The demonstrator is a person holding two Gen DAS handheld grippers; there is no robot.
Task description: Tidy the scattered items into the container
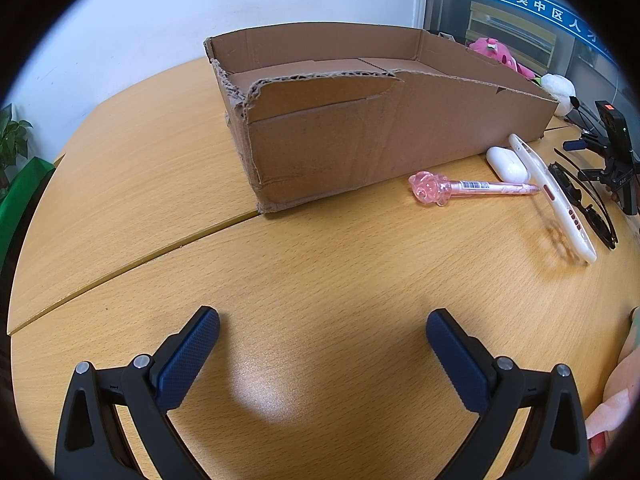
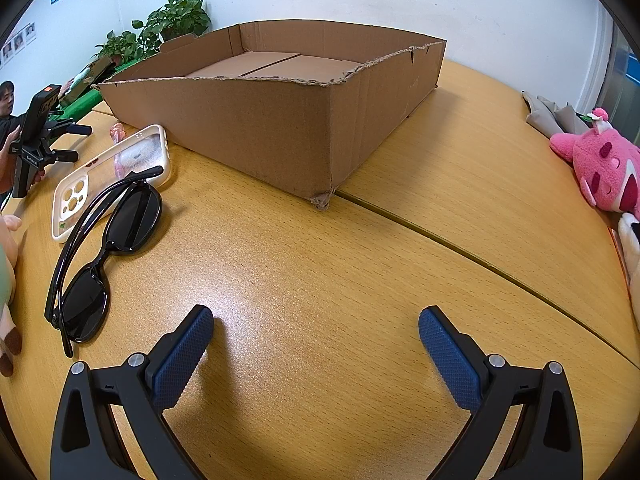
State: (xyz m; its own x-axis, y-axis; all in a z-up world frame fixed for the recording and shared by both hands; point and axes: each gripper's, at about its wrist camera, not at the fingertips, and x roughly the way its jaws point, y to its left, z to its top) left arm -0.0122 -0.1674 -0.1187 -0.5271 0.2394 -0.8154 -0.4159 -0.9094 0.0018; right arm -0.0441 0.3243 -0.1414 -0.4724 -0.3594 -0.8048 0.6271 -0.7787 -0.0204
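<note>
A shallow open cardboard box (image 1: 360,136) stands on the wooden table, empty inside; it also shows in the right wrist view (image 2: 256,128). To its right lie a pink pen with a rose top (image 1: 472,187), a white earbuds case (image 1: 507,164), a white phone case (image 1: 556,196) and black sunglasses (image 1: 580,200). In the right wrist view the sunglasses (image 2: 108,248) and phone case (image 2: 112,176) lie at the left. My left gripper (image 1: 322,328) is open and empty above bare table. My right gripper (image 2: 316,328) is open and empty, right of the sunglasses.
A pink plush toy (image 2: 600,168) and a white plush (image 1: 560,88) lie at the table's far side. The other gripper (image 1: 612,148) shows at the right edge. A table seam (image 1: 132,256) runs diagonally. Potted plants (image 2: 172,24) stand behind.
</note>
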